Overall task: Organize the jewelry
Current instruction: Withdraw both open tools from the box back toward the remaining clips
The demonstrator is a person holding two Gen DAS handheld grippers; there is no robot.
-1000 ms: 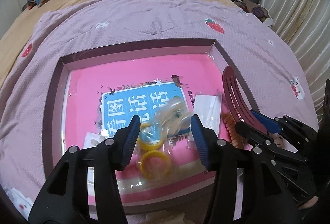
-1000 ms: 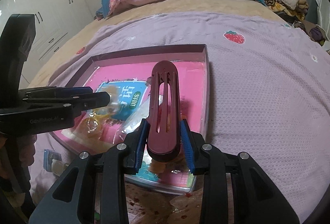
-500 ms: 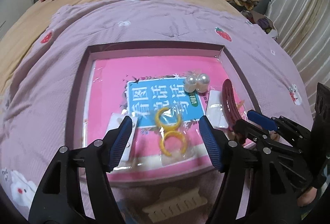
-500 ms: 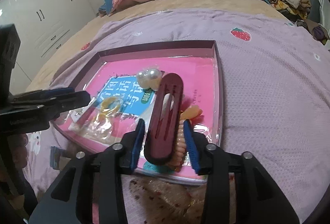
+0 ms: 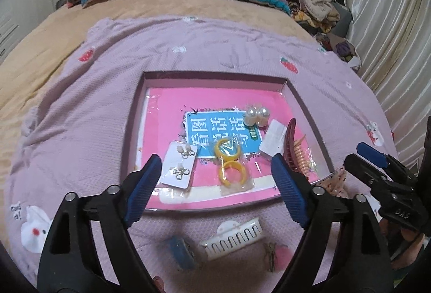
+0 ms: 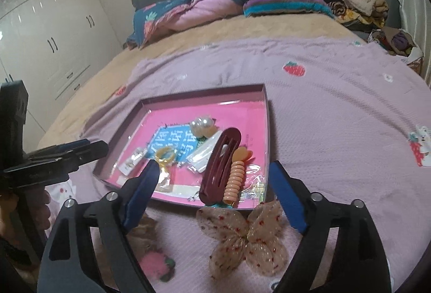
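my right gripper (image 6: pixel 212 193) is spread wide and empty now; a second ago it was pinching the dark red hair clip (image 6: pixel 221 162), and that clip now lies in the near right part of the tray (image 6: pixel 265 104), leaning against the orange spiral clip (image 6: pixel 235 174) beside it. my left gripper (image 5: pixel 215 182) is spread wide too, holding nothing, and it has pulled back toward me, so more of the tray and the blanket (image 5: pixel 80 109) shows than before. inside the tray i see the yellow rings in their clear bag (image 5: pixel 231 163) in the middle, the earring card (image 5: pixel 180 162) to their left, the pearl earrings (image 5: pixel 256 115) farther off, and a white packet (image 5: pixel 273 138) just left of the red clip.

so that placement looks done, and both grippers are free for the next piece. still outside the tray, on the near blanket: the white comb clip (image 5: pixel 233 236), a blue clip (image 5: pixel 181 252), a fuzzy pink clip (image 6: pixel 157 264), and the sheer bow (image 6: pixel 242 236) right under my right gripper. i judge the bow is the handiest next pick for the right side, the white comb for the left.
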